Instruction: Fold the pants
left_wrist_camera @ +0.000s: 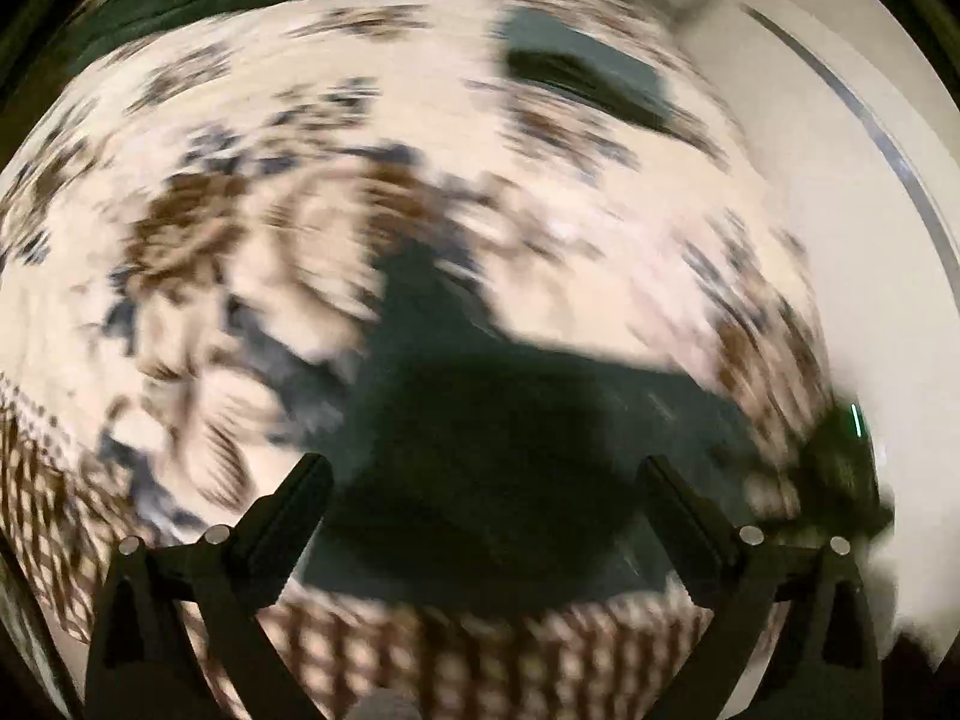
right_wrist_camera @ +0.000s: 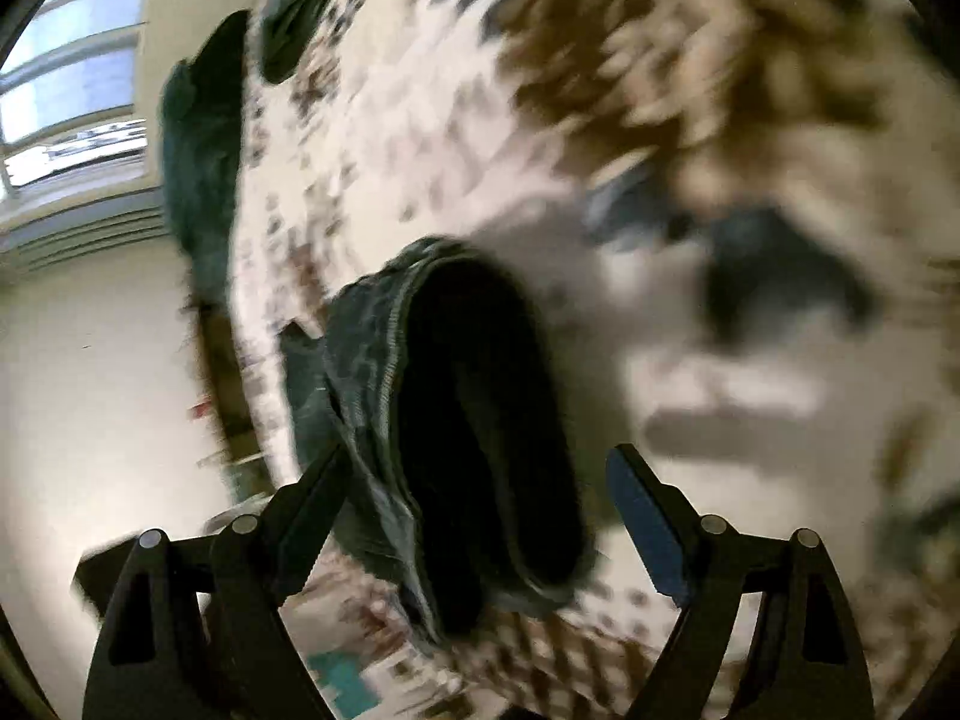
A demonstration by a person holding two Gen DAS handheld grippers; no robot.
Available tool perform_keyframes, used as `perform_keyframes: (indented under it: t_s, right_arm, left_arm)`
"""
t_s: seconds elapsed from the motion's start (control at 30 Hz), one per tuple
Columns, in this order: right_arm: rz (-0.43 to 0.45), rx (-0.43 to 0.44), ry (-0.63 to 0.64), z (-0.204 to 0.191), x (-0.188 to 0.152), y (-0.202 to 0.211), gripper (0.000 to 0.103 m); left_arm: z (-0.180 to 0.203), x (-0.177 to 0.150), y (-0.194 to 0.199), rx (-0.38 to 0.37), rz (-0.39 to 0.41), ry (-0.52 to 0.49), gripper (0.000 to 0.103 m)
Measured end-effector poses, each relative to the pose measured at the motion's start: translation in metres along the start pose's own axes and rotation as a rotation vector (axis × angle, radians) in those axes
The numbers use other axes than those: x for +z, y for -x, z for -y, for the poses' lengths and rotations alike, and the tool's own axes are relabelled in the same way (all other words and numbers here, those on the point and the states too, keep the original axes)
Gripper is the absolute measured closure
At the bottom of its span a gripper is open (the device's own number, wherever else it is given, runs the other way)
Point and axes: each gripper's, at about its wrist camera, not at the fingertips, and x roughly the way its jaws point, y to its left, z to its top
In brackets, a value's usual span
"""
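Edges: In my left view the patterned bedspread (left_wrist_camera: 540, 228) ends at a pale floor (left_wrist_camera: 870, 300) on the right; in my right view its edge runs down the left side, with pale floor (right_wrist_camera: 90, 390) beyond it.
Open room: Bare bedspread lies ahead of and to the left of my left tool (left_wrist_camera: 486, 492); bedspread also lies to the right of my right tool (right_wrist_camera: 474, 480).
Left tool: Fingers spread wide, nothing pinched. The dark green pants (left_wrist_camera: 480, 450) lie under and between them, blurred.
Right tool: Fingers spread; an open hem of the pants (right_wrist_camera: 468, 420) sits between them, against the left finger, clear of the right.
Surface: A bed with a cream, brown and blue floral cover.
Room: A window (right_wrist_camera: 72, 78) at the upper left in my right view.
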Motion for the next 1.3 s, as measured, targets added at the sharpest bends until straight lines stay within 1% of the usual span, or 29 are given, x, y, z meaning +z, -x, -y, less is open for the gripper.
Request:
perform_keyframes:
  t_s: [0.03,0.1,0.13,0.17,0.23,0.27,0.3,0.33,0.4,0.43,0.47,0.5,0.53,0.6,0.63,0.7,0.73,0.77,0.8,0.83,0.87,0.93,0.97,1.03,1.13,1.17,1.2,1.23,1.3]
  right_arm:
    - [-0.025,0.015,0.005,0.002,0.003,-0.010,0.008]
    - [-0.065,-0.003,0.008,0.005,0.003,-0.023,0.008]
    - [-0.074,-0.006,0.006,0.007,0.002,-0.028,0.011]
    - [-0.056,-0.010,0.013,0.007,0.001,-0.028,0.030]
    - [-0.020,-0.051,0.021,0.003,0.000,-0.021,0.060]
    - [0.015,-0.085,0.038,-0.002,0.000,-0.013,0.069]
    - [0.038,-0.101,0.049,-0.006,0.000,-0.007,0.074]
    - [0.065,-0.109,0.041,-0.006,0.001,0.001,0.085]
    - [0.060,-0.123,0.021,-0.005,0.004,0.007,0.085]
    - [0.050,-0.136,0.033,-0.006,0.004,0.004,0.085]
    - [0.036,-0.149,0.044,-0.009,0.004,0.001,0.085]
    - [0.030,-0.157,0.051,-0.010,0.006,0.000,0.085]
    - [0.036,-0.170,0.053,-0.010,0.008,-0.002,0.085]
    - [0.051,-0.177,0.037,-0.010,0.014,-0.003,0.085]
    - [0.059,-0.164,0.009,-0.005,0.017,-0.003,0.085]
    - [0.053,-0.158,-0.019,0.004,0.020,-0.005,0.085]
    - [0.050,-0.153,-0.038,0.007,0.022,-0.008,0.084]
    - [0.043,-0.151,-0.044,0.008,0.021,-0.008,0.081]
    - [0.030,-0.143,-0.054,0.010,0.021,-0.008,0.075]
    - [0.014,-0.133,-0.073,0.012,0.019,-0.005,0.056]
    - [0.009,-0.118,-0.091,0.012,0.017,-0.001,0.040]
    - [0.021,-0.075,-0.084,0.010,0.003,0.013,0.037]
    - [0.025,-0.075,-0.088,0.009,-0.004,0.019,0.028]
    - [0.022,-0.066,-0.122,0.012,-0.019,0.024,0.019]
    - [-0.022,-0.022,-0.185,0.024,-0.035,0.008,0.019]
    - [-0.018,-0.030,-0.190,0.024,-0.040,0.001,0.026]
    - [0.005,-0.039,-0.176,0.023,-0.045,-0.001,0.039]
    - [0.028,-0.056,-0.168,0.020,-0.051,-0.001,0.070]
    - [0.076,-0.082,-0.140,0.010,-0.061,0.005,0.074]
  left_arm:
    - [-0.013,0.014,-0.007,0.000,0.002,0.032,0.000]
    - [-0.036,0.042,-0.030,0.001,-0.026,0.086,0.000]
    - [-0.043,0.054,-0.044,-0.007,-0.053,0.104,0.000]
    - [-0.051,0.065,-0.061,-0.021,-0.091,0.125,0.000]
    - [-0.060,0.079,-0.092,-0.054,-0.169,0.156,0.001]
    - [-0.060,0.083,-0.104,-0.063,-0.206,0.156,0.001]
    - [-0.059,0.085,-0.109,-0.071,-0.223,0.154,0.002]
    - [-0.056,0.086,-0.118,-0.095,-0.248,0.146,0.002]
    - [-0.049,0.084,-0.131,-0.130,-0.285,0.136,0.002]
    - [-0.046,0.085,-0.136,-0.146,-0.298,0.133,0.006]
    - [-0.043,0.083,-0.144,-0.147,-0.308,0.121,0.015]
    - [-0.040,0.085,-0.147,-0.154,-0.310,0.110,0.054]
    - [-0.038,0.085,-0.152,-0.168,-0.324,0.101,0.063]
    - [-0.046,0.085,-0.161,-0.212,-0.331,0.146,0.068]
    - [-0.056,0.086,-0.166,-0.257,-0.343,0.215,0.069]
    - [-0.091,0.079,-0.178,-0.398,-0.370,0.453,0.069]
    - [-0.105,0.075,-0.182,-0.445,-0.374,0.540,0.069]
    - [-0.111,0.071,-0.181,-0.467,-0.371,0.574,0.069]
    - [-0.110,0.070,-0.176,-0.466,-0.363,0.555,0.066]
    - [-0.106,0.071,-0.168,-0.456,-0.354,0.515,0.064]
    - [-0.100,0.071,-0.155,-0.451,-0.338,0.466,0.060]
    - [-0.094,0.067,-0.135,-0.420,-0.317,0.412,0.038]
    - [-0.090,0.063,-0.122,-0.397,-0.305,0.379,0.036]
    - [-0.082,0.051,-0.102,-0.377,-0.288,0.309,0.036]
    - [-0.070,0.026,-0.087,-0.326,-0.298,0.223,0.036]
    - [-0.066,0.019,-0.085,-0.295,-0.302,0.186,0.036]
    - [-0.061,0.011,-0.084,-0.251,-0.303,0.144,0.036]
    - [-0.059,0.004,-0.087,-0.236,-0.309,0.117,0.036]
    - [-0.070,-0.008,-0.088,-0.243,-0.313,0.122,0.035]
